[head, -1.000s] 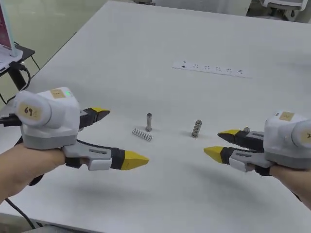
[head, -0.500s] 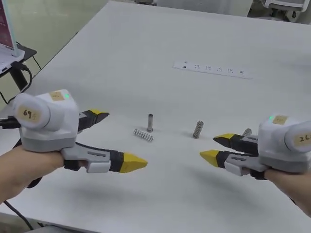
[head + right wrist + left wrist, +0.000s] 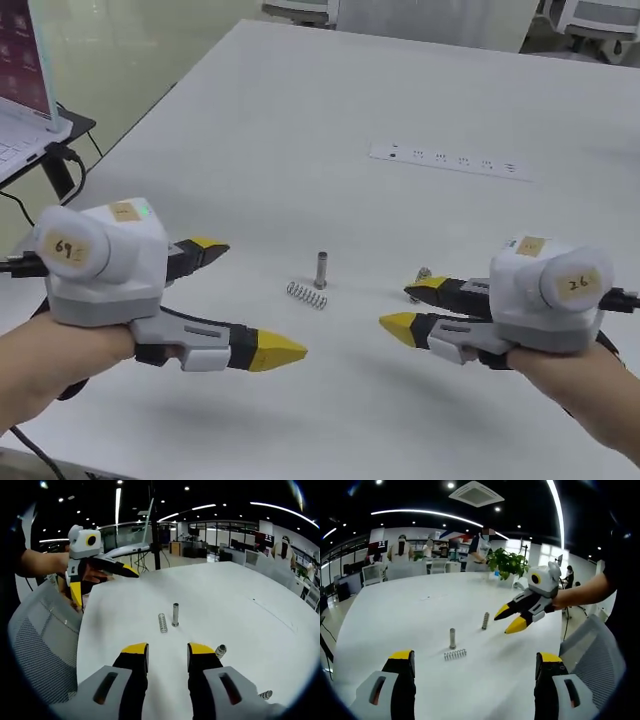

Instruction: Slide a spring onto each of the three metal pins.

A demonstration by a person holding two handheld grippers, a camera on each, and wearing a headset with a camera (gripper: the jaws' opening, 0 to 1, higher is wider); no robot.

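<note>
A bare metal pin stands upright mid-table, and a loose spring lies just in front of it. A second pin wearing a spring peeks out behind the upper finger of my right gripper, which is open with a narrow, empty gap. My left gripper hovers at the left, open wide and empty. The left gripper view shows the bare pin, the loose spring and the sprung pin. In the right gripper view, sprung pins stand right of my fingers.
A white power strip lies at the back of the white table. A laptop sits on a side stand to the left, past the table's edge. A mesh chair stands near the table's front.
My right gripper has moved left toward the table's middle and now hides most of the sprung pins. The left gripper has barely moved. The camera has shifted.
</note>
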